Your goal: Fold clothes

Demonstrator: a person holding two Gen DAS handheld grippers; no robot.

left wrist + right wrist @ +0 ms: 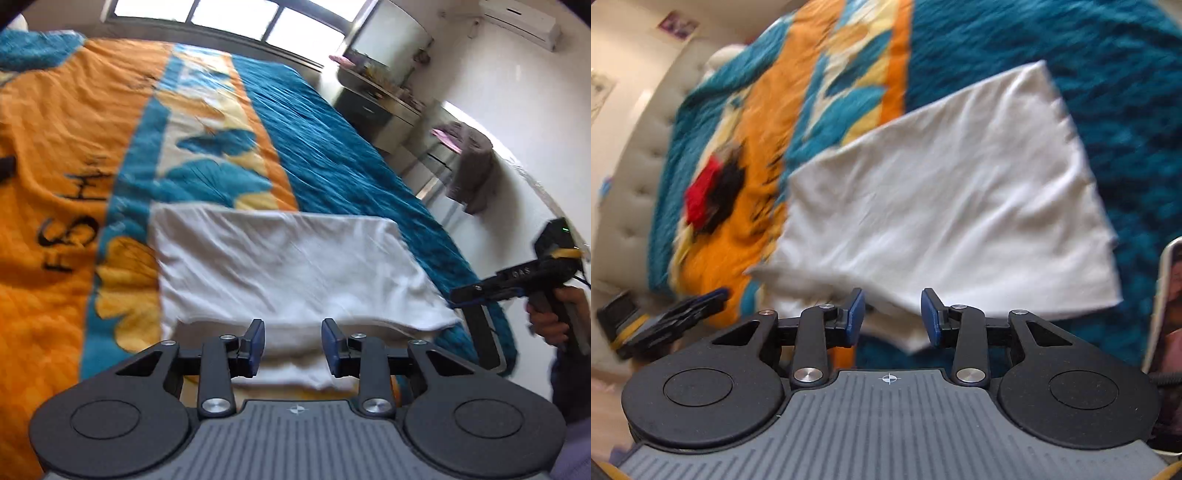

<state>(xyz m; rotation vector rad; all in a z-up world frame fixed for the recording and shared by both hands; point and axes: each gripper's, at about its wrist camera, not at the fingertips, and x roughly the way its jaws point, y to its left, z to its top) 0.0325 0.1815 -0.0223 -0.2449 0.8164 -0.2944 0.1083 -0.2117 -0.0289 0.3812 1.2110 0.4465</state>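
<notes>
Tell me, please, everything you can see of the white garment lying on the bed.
The white garment is plain, thin, cotton-looking cloth, folded into a rough rectangle with soft creases across its top. At the near edge several layers show, stacked one over another, with a lower layer sticking out beyond the upper fold. It lies flat on the blue and orange bedspread, mostly on the blue part, one side over the orange pattern. Nothing grips it: no cloth lies between the pads of either claw.
</notes>
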